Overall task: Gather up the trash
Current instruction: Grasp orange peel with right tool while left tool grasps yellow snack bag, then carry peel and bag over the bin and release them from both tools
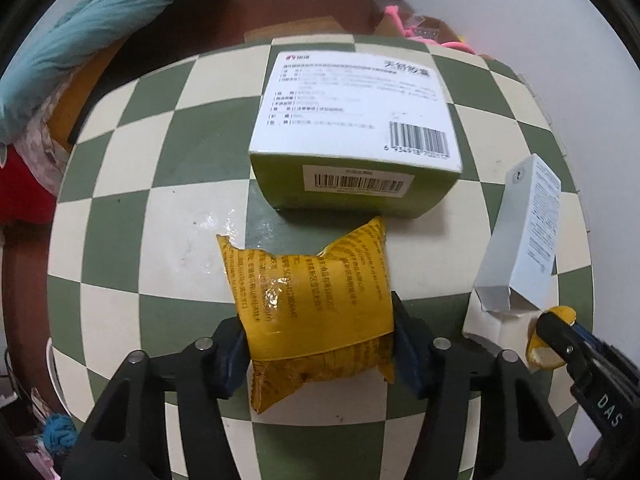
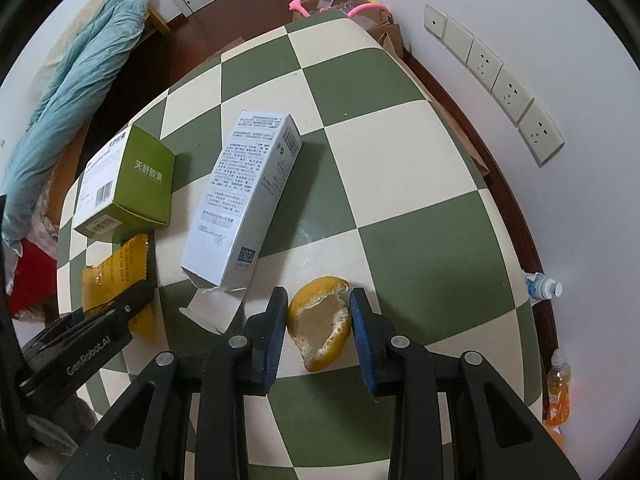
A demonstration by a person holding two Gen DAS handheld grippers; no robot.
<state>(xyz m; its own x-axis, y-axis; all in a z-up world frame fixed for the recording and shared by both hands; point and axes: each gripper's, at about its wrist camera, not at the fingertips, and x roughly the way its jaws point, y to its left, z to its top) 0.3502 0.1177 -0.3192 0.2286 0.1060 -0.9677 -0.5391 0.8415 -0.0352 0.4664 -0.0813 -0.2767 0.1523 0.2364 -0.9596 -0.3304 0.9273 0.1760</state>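
Trash is what you are gathering, and all four pieces I can see lie on the green-and-cream checkered tabletop [image 1: 132, 184]; no bin or bag shows in either view, so I judge the collecting has only begun.

Take the green cardboard box with the white barcode label [image 1: 354, 136] as your landmark. Just in front of it, nearly touching its near face, lies the crinkled yellow plastic packet with printed text [image 1: 312, 300]. Your left gripper [image 1: 318, 344] straddles that packet: each blue pad presses against a side, and the film looks squeezed between them, so you appear to be gripping it, though it rests on the table and is not yet lifted.

To the right of the green box lies the long white carton with grey print [image 2: 244, 196], its near end flap torn open. In front of that carton's open end, further from the green box, sits the curled piece of orange peel [image 2: 320, 326]. Your right gripper [image 2: 319, 334] has its fingers set on either side of the peel. The left pad sits at the peel's edge and the right pad is just beside it; I cannot tell whether they have closed on it or only bracket it.

Left to do, by my reading: lift the packet and the peel, then come back for the white carton and the green box.
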